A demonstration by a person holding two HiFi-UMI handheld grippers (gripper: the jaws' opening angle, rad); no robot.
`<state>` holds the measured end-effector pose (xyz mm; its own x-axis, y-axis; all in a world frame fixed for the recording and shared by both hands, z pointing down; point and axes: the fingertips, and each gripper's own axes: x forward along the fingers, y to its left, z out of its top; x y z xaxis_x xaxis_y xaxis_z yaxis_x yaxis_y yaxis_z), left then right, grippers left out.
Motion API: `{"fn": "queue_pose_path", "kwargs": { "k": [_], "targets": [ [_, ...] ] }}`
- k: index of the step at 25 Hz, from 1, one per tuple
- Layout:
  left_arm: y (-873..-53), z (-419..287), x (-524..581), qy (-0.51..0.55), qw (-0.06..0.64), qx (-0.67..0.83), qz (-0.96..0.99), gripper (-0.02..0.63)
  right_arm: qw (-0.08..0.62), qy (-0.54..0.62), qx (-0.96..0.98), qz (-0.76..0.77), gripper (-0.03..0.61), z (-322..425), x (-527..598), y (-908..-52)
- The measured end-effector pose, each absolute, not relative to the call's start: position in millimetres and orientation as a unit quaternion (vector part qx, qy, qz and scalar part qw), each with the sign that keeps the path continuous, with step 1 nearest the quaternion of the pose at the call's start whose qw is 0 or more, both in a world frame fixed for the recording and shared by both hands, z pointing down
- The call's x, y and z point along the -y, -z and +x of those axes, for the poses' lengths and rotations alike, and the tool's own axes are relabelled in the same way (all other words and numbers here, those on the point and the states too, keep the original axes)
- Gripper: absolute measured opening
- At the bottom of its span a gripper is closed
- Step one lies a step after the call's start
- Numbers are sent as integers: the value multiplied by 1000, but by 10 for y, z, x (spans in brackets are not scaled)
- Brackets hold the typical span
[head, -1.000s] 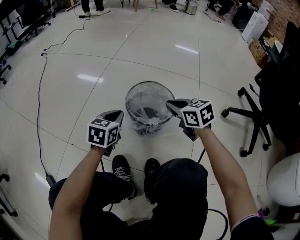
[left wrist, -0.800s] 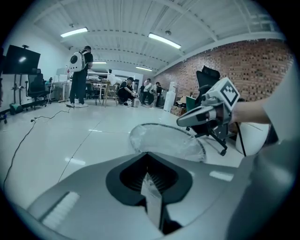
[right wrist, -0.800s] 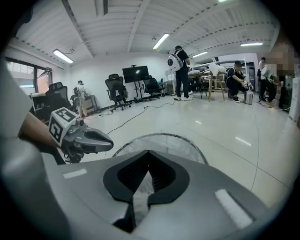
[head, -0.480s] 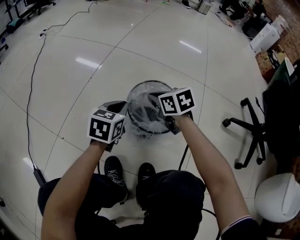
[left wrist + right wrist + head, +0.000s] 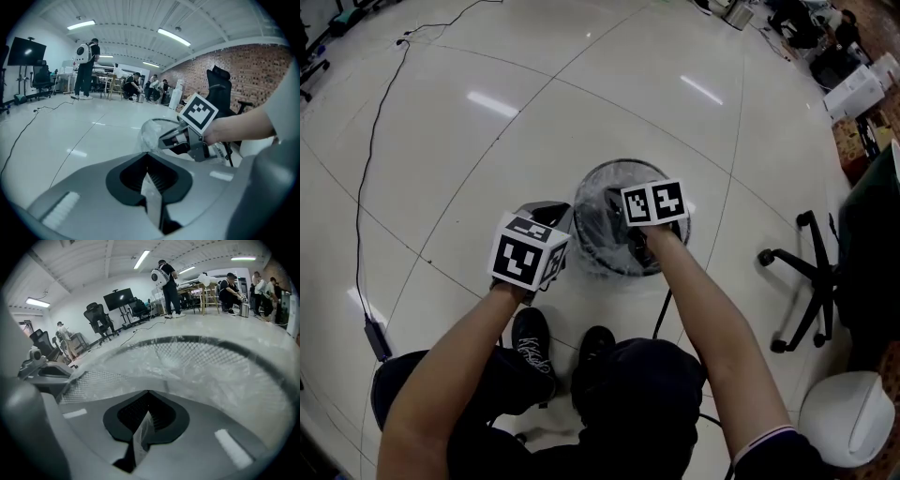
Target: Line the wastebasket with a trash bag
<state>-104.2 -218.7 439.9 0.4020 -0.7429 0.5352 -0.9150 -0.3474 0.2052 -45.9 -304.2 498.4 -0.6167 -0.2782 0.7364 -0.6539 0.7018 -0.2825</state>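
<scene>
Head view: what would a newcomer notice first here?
The black mesh wastebasket, draped with a clear trash bag, stands mid-floor before the person's shoes. Both tongs are shut: the right tongs reach over its mouth, the left tongs beside its rim.

We see a wastebasket [image 5: 89, 380] of dark wire mesh, a trash bag [image 5: 220, 380] of thin, clear, crinkled, glossy plastic film, and a floor [image 5: 487, 141] of pale, smooth, highly polished tiles reflecting lamps.
</scene>
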Motion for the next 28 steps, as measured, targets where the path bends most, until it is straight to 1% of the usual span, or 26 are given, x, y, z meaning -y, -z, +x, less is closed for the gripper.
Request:
{"fn": "queue_pose_path", "kwargs": {
  "k": [7, 11, 21, 28],
  "targets": [
    [-4379, -1076, 2265, -164, 260, 536, 786, 12, 370, -263, 852, 262, 2, -540, 3005, -5358],
    [-4375, -1030, 2254, -159, 264, 536, 786, 12, 373, -273, 849, 258, 2, -574, 3025, -5540],
    [-4381, -1086, 2301, -151, 268, 545, 780, 12, 375, -285, 847, 246, 2, -669, 3029, -5743],
    [-4374, -1078, 2297, -150, 267, 545, 781, 12, 389, -280, 843, 244, 2, -658, 3017, -5810]
  ]
}}
